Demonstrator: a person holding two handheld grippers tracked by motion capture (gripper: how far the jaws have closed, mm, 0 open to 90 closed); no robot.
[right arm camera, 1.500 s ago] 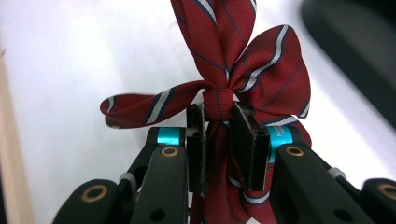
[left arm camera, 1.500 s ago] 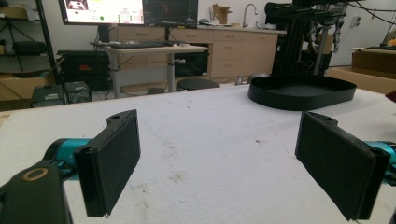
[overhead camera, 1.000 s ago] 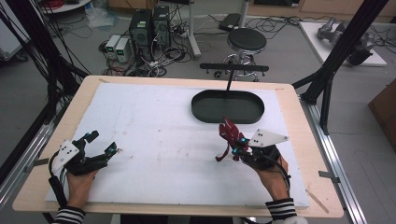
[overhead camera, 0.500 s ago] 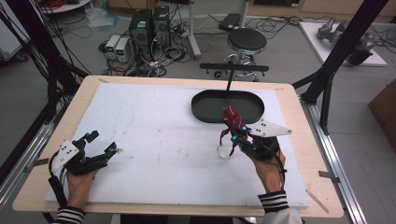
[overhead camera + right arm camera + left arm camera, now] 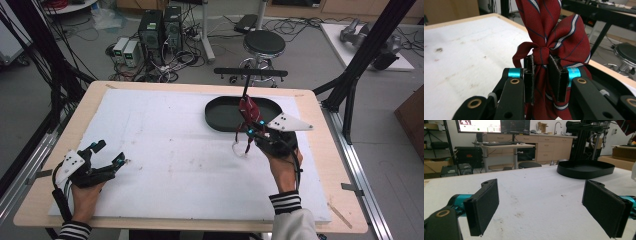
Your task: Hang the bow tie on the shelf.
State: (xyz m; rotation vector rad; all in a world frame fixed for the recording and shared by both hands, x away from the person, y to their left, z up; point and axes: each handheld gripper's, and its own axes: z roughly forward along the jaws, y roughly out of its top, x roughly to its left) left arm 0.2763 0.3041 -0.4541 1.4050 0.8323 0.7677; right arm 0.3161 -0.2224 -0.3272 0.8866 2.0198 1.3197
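Right gripper [image 5: 251, 131] clamped on knotted red striped tie [image 5: 549, 37], jaws pinching just below knot. Tie lifted off white board [image 5: 165, 145], hanging at black oval tray's [image 5: 220, 112] 6 o'clock rim, at board's 2 o'clock. Left gripper [image 5: 110, 155] jaws spread wide, nothing between them, low over board at 8 o'clock, well apart from tray.

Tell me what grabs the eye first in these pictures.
A dark red striped fabric tie, knotted into a bundle, is clamped in the right tongs at the near edge of the black oval tray. The left tongs rest open and empty over the white foam board.
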